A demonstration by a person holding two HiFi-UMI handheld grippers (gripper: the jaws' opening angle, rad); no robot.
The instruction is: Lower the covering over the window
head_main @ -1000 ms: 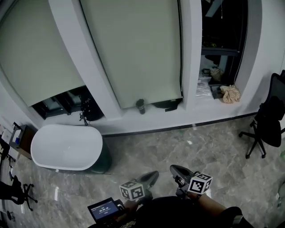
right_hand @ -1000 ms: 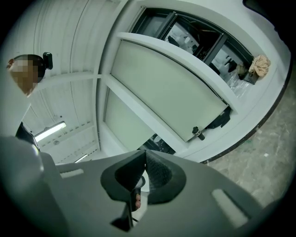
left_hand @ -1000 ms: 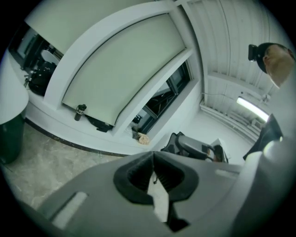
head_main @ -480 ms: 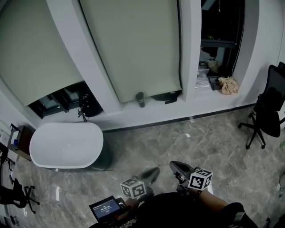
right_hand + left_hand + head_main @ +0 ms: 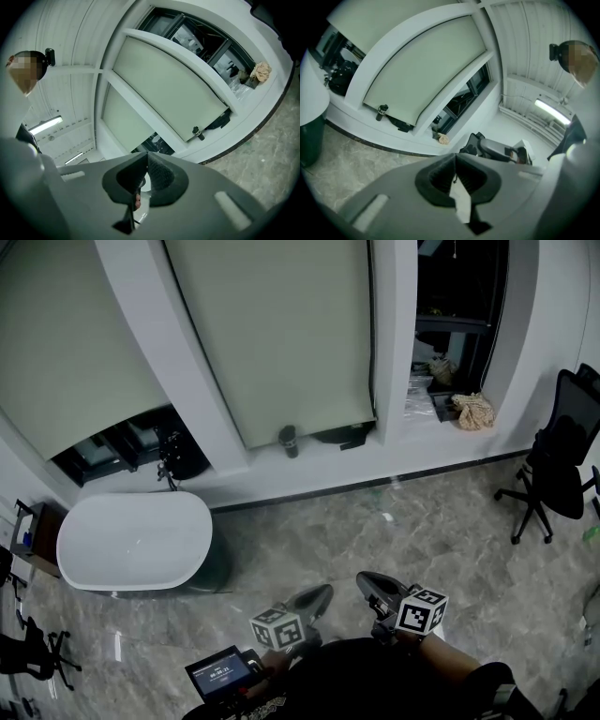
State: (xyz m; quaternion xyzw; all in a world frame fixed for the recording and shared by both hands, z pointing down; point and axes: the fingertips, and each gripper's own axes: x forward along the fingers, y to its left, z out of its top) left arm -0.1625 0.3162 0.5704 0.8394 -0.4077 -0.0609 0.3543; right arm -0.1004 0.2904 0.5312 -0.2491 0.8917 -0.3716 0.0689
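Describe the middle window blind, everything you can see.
The middle blind is a pale grey-green sheet, fabric by its look, hanging flat between two white pillars. It is lowered nearly to the sill. A dark cord runs down its right edge. A dark cylinder stands before its bottom edge.

A white bathtub [image 5: 136, 540] stands on the grey marble floor [image 5: 394, 540], close before the left part of the long white ledge [image 5: 323, 471]. On this ledge a dark cylindrical bottle [image 5: 287, 440] stands upright near the middle, with a flat black object [image 5: 343, 437] just beside it. A crumpled beige cloth [image 5: 474, 411] lies nearer to the right end. A black office chair [image 5: 553, 470] stands on the floor at the right, well apart from the bathtub.
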